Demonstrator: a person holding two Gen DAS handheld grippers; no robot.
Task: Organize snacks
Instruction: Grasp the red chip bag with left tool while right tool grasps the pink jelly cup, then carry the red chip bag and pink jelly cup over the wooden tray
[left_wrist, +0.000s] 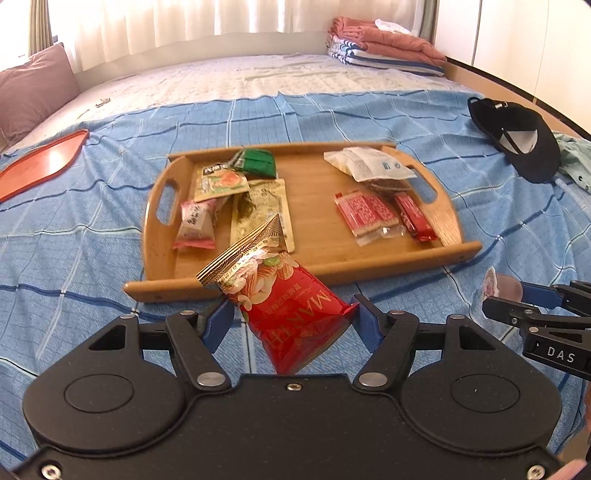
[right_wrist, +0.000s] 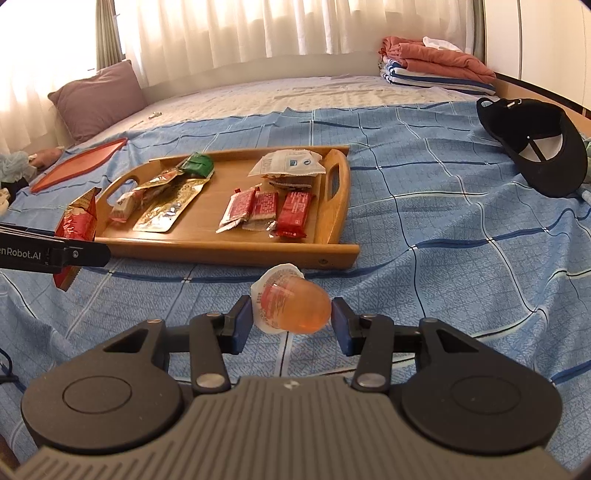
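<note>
On the blue checked bedspread lies a wooden tray (left_wrist: 332, 271) (right_wrist: 221, 254). Green, pink and gold packets (left_wrist: 258, 206) lie in its left half, white and red packets (left_wrist: 369, 210) in its right half. My left gripper (left_wrist: 291, 314) is shut on a red snack bag (left_wrist: 288, 291) with a gold top, held up just before the tray's near rim; the right wrist view shows that bag (right_wrist: 75, 221) off the bed. My right gripper (right_wrist: 291, 318) is shut on a small orange jelly cup (right_wrist: 295, 304) lying on its side, one pad at each end, low over the bedspread.
A black cap (left_wrist: 524, 140) (right_wrist: 535, 147) lies at the right of the bed. An orange-red flat lid (left_wrist: 37, 166) (right_wrist: 77, 162) is at the left. Folded blankets (left_wrist: 384, 48) sit at the far right corner, a mauve pillow (left_wrist: 33, 92) at the far left.
</note>
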